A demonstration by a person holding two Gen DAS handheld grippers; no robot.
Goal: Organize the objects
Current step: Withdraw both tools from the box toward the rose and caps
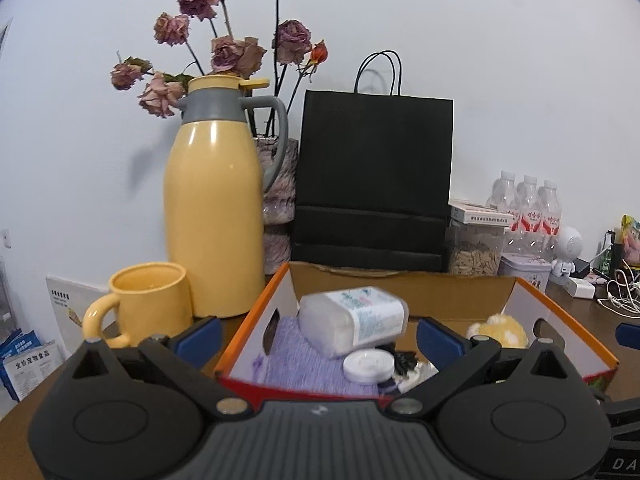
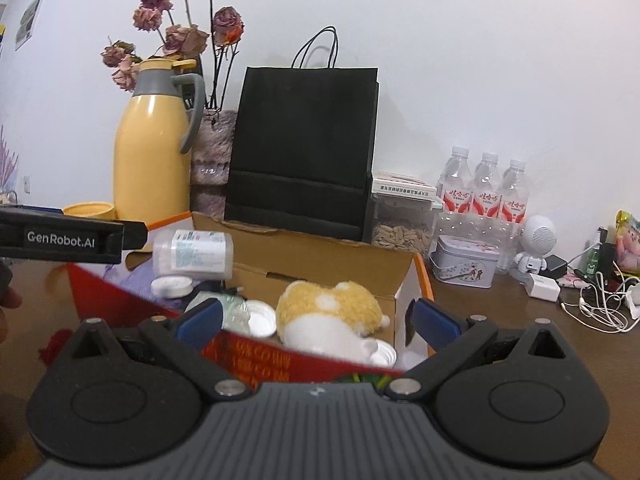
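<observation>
The cardboard box [image 1: 280, 312] sits on the table [image 2: 480, 300] right in front of both grippers, full of small things. The left gripper [image 1: 318, 334] and the right gripper [image 2: 316, 322] are both spread wide, holding nothing. Just ahead of the right gripper lies a soft plush toy [image 2: 332, 312], light and squashy; pinch its middle. Past the left gripper leans a clear plastic jar [image 1: 354, 320], probably light but slippery; grab across its sides.

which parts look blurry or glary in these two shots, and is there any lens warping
Left wrist view: the clear container in the cardboard box is smeared, the yellow thermos carries soft window-like glare, and dark corners and a bowed wall show the fisheye. Right wrist view: the plush toy and the box's red front edge are blurred, while the black bag stays sharp.
</observation>
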